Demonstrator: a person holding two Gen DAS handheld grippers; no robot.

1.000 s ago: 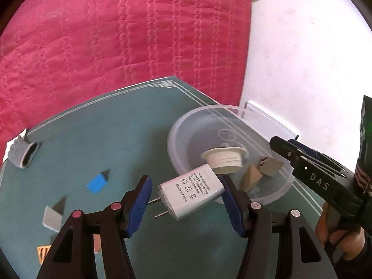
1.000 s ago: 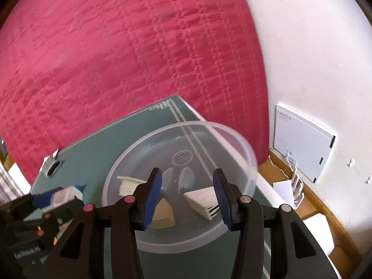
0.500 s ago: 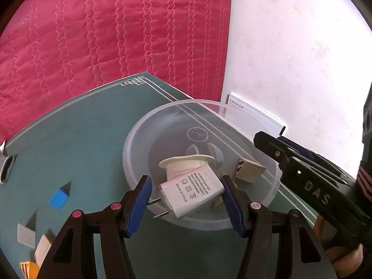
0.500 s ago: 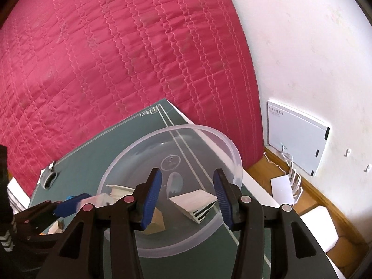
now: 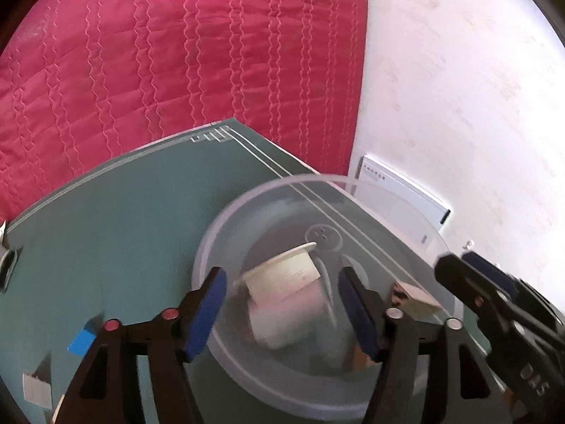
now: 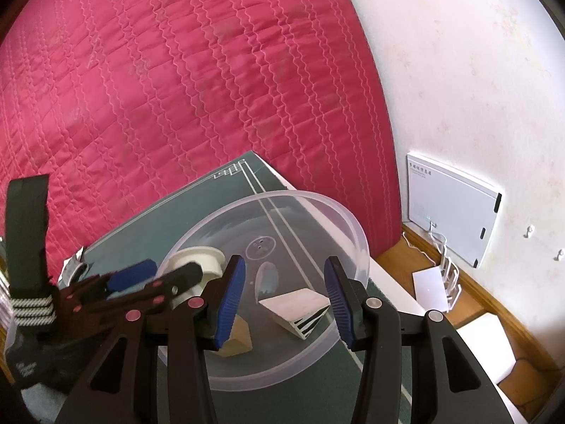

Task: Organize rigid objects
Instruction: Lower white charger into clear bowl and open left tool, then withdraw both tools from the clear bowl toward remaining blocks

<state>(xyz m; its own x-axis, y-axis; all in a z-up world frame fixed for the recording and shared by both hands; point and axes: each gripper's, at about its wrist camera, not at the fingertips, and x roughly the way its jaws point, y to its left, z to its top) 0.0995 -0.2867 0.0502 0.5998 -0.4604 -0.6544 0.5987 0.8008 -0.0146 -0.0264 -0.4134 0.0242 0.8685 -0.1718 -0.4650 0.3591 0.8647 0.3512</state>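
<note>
The left gripper (image 5: pixel 282 304) is opening its jaws over the clear plastic bowl (image 5: pixel 226 243), and the blurred white charger (image 5: pixel 279 321) is dropping free between them, beside the cream cap (image 5: pixel 282 268). This is the release step. Right of the bowl's centre, the right gripper (image 6: pixel 286 296) is hovering, half spread and empty. Next, the left gripper should probably fetch the blue block (image 5: pixel 82 340).

Black two-finger left gripper (image 5: pixel 282 307), ribbed blue pads (image 5: pixel 206 312), red and silver pivot screws, matching right gripper (image 6: pixel 284 295), white lettering, striped black strap (image 6: pixel 30 247).
</note>
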